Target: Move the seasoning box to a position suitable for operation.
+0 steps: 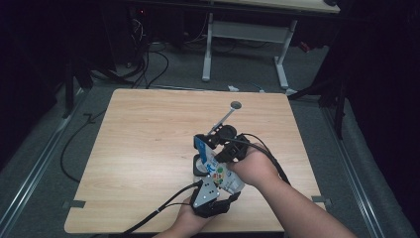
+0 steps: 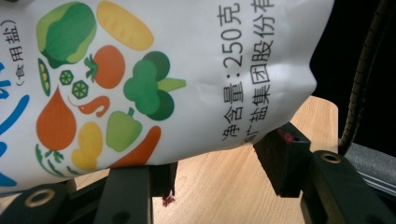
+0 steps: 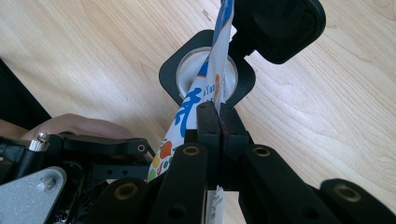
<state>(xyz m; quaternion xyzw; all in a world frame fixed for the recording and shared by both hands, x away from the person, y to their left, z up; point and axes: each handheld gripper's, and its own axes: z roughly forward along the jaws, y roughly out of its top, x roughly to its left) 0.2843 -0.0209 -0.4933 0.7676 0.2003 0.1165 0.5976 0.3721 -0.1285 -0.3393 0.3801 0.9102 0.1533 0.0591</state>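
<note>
Salt bag (image 1: 221,173) held up off the table (image 1: 138,148), long axis running away from the person – left gripper (image 1: 210,198) clamping its near end, right gripper (image 3: 218,122) pinched shut on its upper edge, top pointing at the black jar (image 3: 187,70).

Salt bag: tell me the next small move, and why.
Probably lift the left gripper slightly to tip the salt bag steeper. The right gripper pinches the bag's top edge, whose corner already sits over the open black container, while the left one carries the bulging lower end.
</note>
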